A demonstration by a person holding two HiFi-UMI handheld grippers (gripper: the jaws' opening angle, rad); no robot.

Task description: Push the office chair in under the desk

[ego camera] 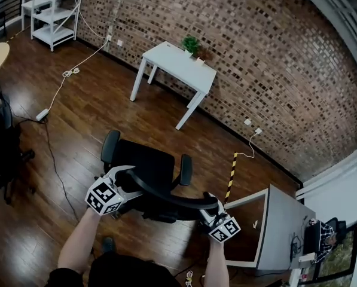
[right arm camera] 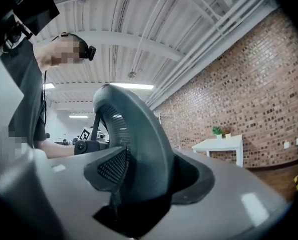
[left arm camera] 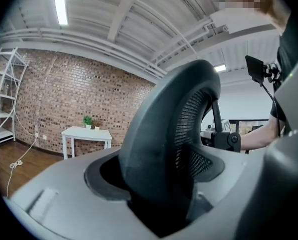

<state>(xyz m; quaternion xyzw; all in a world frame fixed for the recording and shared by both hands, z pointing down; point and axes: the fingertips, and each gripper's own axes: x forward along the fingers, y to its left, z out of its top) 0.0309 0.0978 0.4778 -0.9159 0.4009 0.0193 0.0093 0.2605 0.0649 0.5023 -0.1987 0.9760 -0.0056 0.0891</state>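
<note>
- The dark wood floor (ego camera: 64,178) runs to a brick wall (ego camera: 256,52) along its far edge; the gripper views show a white beamed ceiling with strip lights above.
- A white desk (ego camera: 175,61) stands at the floor's far edge, against the wall, with a small plant (ego camera: 191,43) on its back edge.
- A white shelf (ego camera: 49,11) fills the far left corner, and a cable (ego camera: 58,91) trails across the boards from it.
- A grey table (ego camera: 283,220) sits at the near right corner, with striped tape (ego camera: 231,175) on the floor beside it.
- The office chair (ego camera: 145,169) stands mid-floor toward the near edge, well apart from the white desk.
- Its seat faces the desk and wall, with its backrest (ego camera: 166,196) toward the person.
- The backrest's top rim runs crosswise, from one gripper to the other.
- The left gripper (ego camera: 125,178) straddles the rim's left end with its jaws spread, not clamped.
- The right gripper (ego camera: 211,207) straddles the right end, its jaws likewise loose around the rim.
</note>
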